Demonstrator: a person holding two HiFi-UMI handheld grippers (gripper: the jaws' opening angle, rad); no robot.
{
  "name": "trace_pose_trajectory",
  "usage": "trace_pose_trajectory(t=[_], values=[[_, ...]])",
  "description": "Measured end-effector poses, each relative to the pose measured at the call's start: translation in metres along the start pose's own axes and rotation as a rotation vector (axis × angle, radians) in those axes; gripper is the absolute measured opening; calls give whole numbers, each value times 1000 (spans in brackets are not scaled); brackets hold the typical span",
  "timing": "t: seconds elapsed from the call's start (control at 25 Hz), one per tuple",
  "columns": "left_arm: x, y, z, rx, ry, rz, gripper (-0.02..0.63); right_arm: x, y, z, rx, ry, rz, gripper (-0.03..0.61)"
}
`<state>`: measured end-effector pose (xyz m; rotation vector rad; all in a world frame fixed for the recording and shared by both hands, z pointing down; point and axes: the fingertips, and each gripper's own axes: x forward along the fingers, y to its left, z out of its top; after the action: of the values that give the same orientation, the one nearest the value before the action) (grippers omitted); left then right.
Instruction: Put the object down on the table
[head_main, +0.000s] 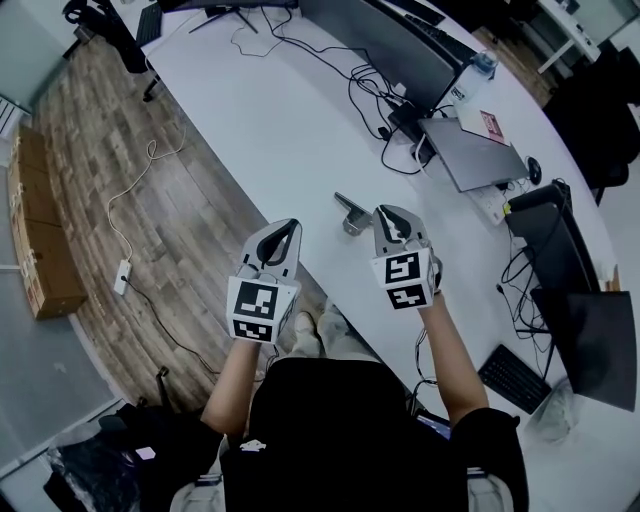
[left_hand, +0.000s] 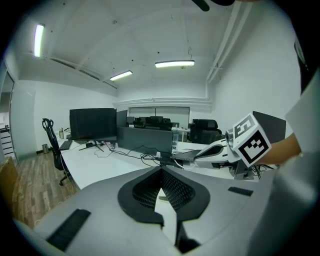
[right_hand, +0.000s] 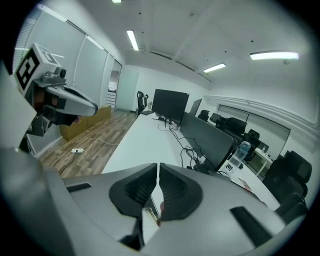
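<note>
Forearms (head_main: 235, 375) stretched forward, left tongs (head_main: 283, 227), right tongs (head_main: 388, 213) side by side, both closed, empty

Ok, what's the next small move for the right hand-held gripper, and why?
Probably draw the right hand-held gripper straight back a little. Its jaws stand nearly together with nothing clamped, and the small grey metal piece seems to lie on the white table just beside its tip, so the putting-down looks done.
</note>
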<state>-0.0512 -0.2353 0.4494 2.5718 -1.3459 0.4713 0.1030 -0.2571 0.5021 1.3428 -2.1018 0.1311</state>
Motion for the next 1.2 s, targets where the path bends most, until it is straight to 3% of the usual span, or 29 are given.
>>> trace_pose_trajectory(t=[0.48, 1.2], values=[[-29, -9, 63, 35, -129, -6, 14, -62, -16, 65, 116, -184, -61, 25], [-79, -8, 141, 145, -291, 24, 14, -134, -27, 137, 153, -378, -138, 25]])
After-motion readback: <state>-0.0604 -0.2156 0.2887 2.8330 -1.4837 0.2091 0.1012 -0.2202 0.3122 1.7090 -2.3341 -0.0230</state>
